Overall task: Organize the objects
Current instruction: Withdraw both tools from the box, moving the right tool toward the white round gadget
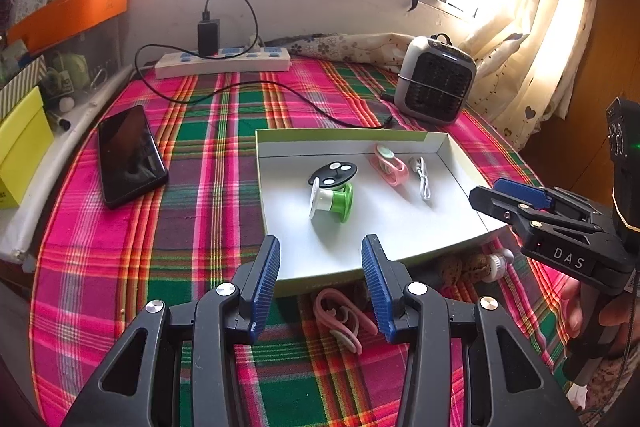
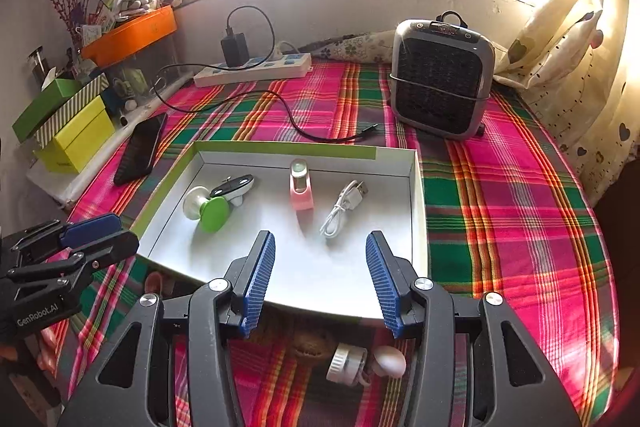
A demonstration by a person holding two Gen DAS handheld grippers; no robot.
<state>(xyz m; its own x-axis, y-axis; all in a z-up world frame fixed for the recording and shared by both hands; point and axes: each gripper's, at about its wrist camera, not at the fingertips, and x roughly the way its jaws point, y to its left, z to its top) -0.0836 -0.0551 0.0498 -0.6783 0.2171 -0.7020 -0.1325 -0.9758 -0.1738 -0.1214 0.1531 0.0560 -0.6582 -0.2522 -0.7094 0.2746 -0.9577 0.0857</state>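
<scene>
Nearest in the left wrist view, the left gripper holds its blue-padded jaws spread, with nothing between them. Below the gap, a pink clip lies on the plaid tablecloth, just outside the near rim of the tray.

In the right wrist view, the right gripper likewise has its jaws spread and empty. Beneath it, on the cloth just outside the tray's near rim, lie a brown patterned object, a white ribbed cylinder and a small white rounded piece, close together.

The shallow white tray with a green outer edge sits at the middle of the table. Inside it:
- a green-and-white spool, lying on its side at the left;
- a black oval piece with white dots, touching the spool on its far side;
- a second pink clip, near the far wall;
- a coiled white USB cable, just right of that clip.

Left of the tray, a black phone lies flat on the cloth. Beyond the tray, a black cable runs across the cloth. At the far edge stand a white power strip carrying a black charger, and, to the right, a grey heater.
</scene>
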